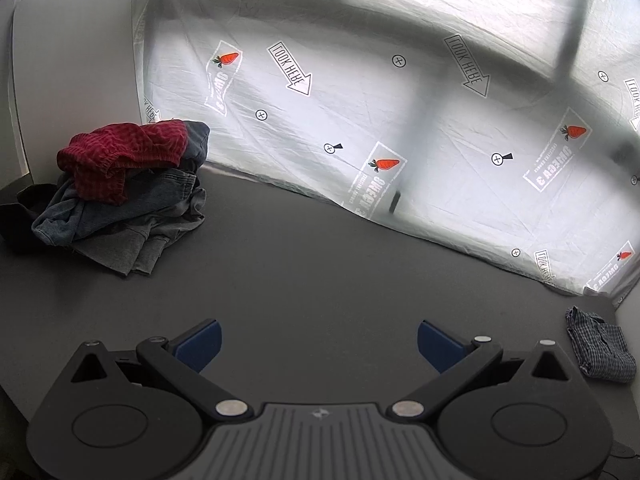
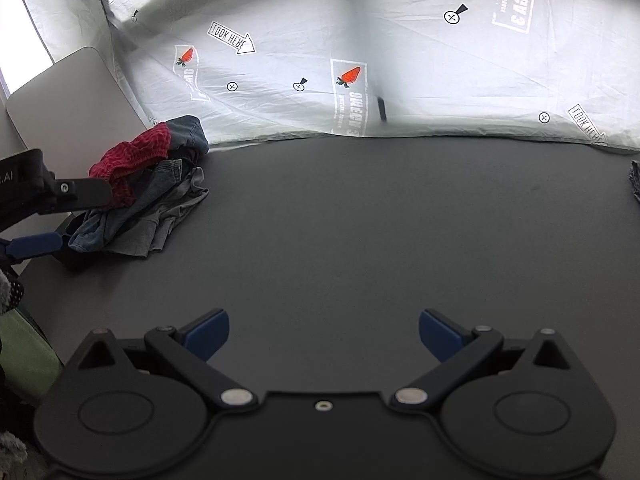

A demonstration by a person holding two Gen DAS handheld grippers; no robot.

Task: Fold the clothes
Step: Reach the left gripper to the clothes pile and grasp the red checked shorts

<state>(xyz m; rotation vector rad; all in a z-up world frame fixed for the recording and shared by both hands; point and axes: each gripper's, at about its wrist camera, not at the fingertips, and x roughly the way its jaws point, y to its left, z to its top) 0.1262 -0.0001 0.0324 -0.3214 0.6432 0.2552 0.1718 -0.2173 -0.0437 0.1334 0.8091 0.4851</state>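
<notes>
The left gripper (image 1: 319, 346) is seen with its two blue pads spread wide, and nothing is held between them. It is kept above the dark desk (image 1: 304, 280), over the near part of the surface. The right gripper (image 2: 324, 334) is spread just as wide, also with nothing between the blue pads, and it is also kept above bare desk surface. In the right wrist view the left gripper is seen from the side at the left edge of the picture, in front of the pile of clothes (image 2: 144, 192), and whether it touches the pile cannot be told.

The pile of clothes (image 1: 128, 196) is placed at the far left corner of the desk. A red knitted garment (image 1: 120, 156) is laid on the top of it. Under it a blue denim piece (image 1: 132, 204) is crumpled, and a grey garment (image 1: 140, 248) is spread at the bottom, with its edge toward the middle of the desk. The pile is well apart from both grippers' pads.

A small checked cloth (image 1: 600, 344) is found at the right edge of the desk, folded or bunched. In the right wrist view only a small part of it (image 2: 635, 180) is shown.

Behind the desk a white sheet (image 1: 400, 120) is hung along the far edge, printed with carrots, arrows and small cross marks. A pale flat panel (image 1: 72, 60) is leaned upright behind the pile, at the left edge.
</notes>
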